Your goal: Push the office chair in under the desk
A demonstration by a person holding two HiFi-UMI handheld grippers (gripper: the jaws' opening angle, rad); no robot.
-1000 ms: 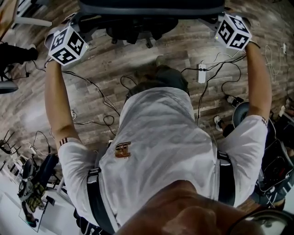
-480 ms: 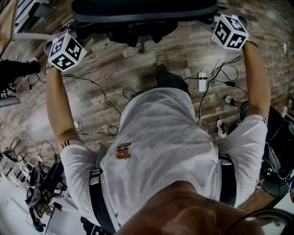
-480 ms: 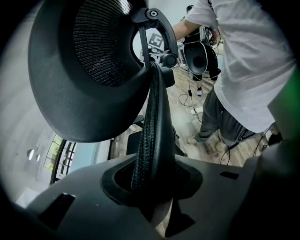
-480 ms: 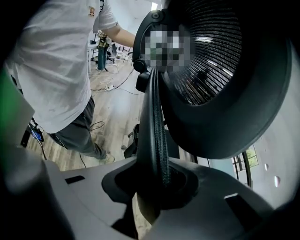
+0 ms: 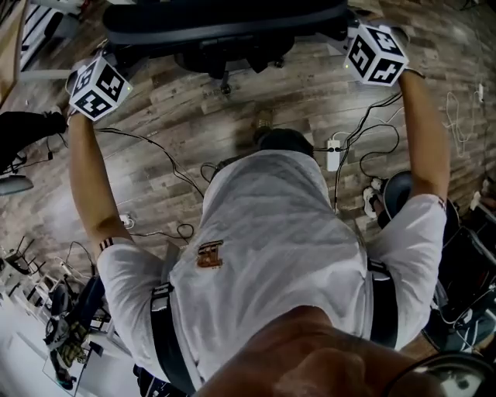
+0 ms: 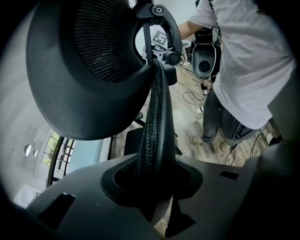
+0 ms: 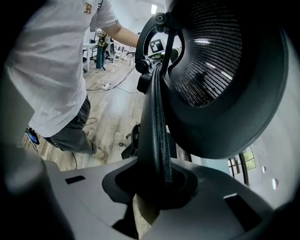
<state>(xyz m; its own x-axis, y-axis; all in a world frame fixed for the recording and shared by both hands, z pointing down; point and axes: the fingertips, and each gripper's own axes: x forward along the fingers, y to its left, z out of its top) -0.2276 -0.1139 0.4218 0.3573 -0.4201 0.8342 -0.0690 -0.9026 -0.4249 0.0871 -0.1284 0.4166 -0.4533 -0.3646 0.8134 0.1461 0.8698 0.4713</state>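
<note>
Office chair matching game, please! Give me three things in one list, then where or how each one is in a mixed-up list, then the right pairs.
Things:
1. black mesh office chair
2. white power strip
3. left gripper

Place or state:
A. lying on the brown wooden floor
B. shut on the chair's backrest edge
C. at the top edge of the head view

Pairs: 1-C, 2-A, 3-B.

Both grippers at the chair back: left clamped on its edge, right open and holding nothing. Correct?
Not quite. The right gripper isn't open or empty. Its jaws have just closed further, and they clamp the edge of the chair back, as the right gripper view shows. The left gripper is clamped on the opposite edge, as you said.
</note>
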